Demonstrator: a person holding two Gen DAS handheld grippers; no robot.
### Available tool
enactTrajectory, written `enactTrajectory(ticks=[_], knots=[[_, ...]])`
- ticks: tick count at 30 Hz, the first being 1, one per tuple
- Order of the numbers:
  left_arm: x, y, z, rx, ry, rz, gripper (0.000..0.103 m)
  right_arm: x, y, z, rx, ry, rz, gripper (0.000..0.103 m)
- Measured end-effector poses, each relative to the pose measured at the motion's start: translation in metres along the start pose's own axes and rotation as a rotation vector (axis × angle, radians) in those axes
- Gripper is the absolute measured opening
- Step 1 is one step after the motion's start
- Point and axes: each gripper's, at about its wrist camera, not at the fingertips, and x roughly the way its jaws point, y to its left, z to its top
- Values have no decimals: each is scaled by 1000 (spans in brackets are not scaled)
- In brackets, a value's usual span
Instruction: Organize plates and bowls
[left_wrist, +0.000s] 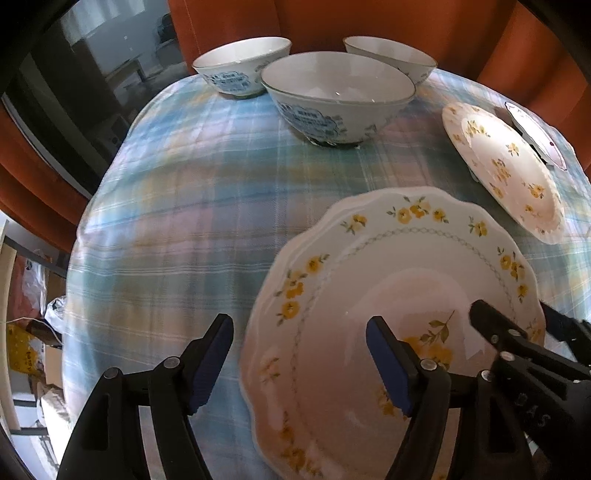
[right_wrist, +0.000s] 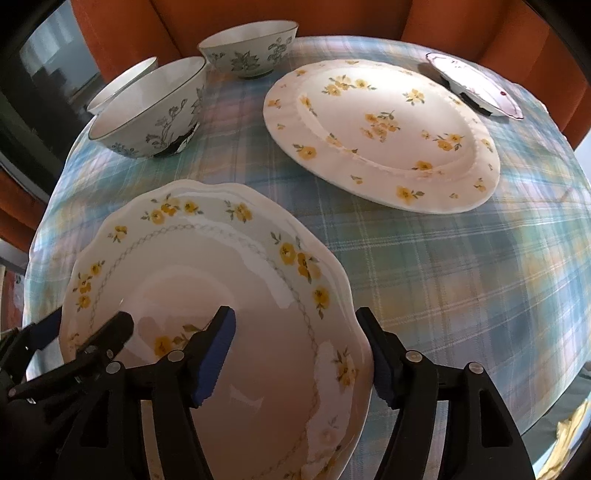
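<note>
A scalloped plate with yellow flowers (left_wrist: 369, 280) (right_wrist: 207, 266) lies near the front of the plaid tablecloth. My left gripper (left_wrist: 299, 363) is open and straddles its left rim. My right gripper (right_wrist: 301, 358) is open and straddles its right rim. Each gripper shows in the other's view. A second yellow-flowered plate (left_wrist: 506, 166) (right_wrist: 384, 133) lies further back on the right. A small white plate (left_wrist: 535, 129) (right_wrist: 476, 85) lies behind it. Three bowls (left_wrist: 336, 92) (right_wrist: 151, 107) stand at the back.
The table is round, with a blue plaid cloth (left_wrist: 192, 206) (right_wrist: 461, 277). Orange chairs (left_wrist: 369, 18) (right_wrist: 240, 11) stand close behind it. Clutter lies on the floor at the left (left_wrist: 26, 332).
</note>
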Motion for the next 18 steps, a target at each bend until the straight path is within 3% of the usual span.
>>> enactTrajectory(ticks=[4,10,13,18], knots=[[-17,5,9,6,-5,0,83,-26,-1,8,-21,-64,-12,89],[-34,-7,21,2,-65,-24,83,-53,-12,25,9,-107,23,91],[-36,-19,28,15,-96,-53,94,-59,-29,34,49,-99,48,91],[-37,-52,42,35,-124,-79,95,-64,-51,53,40,-132,51,91]])
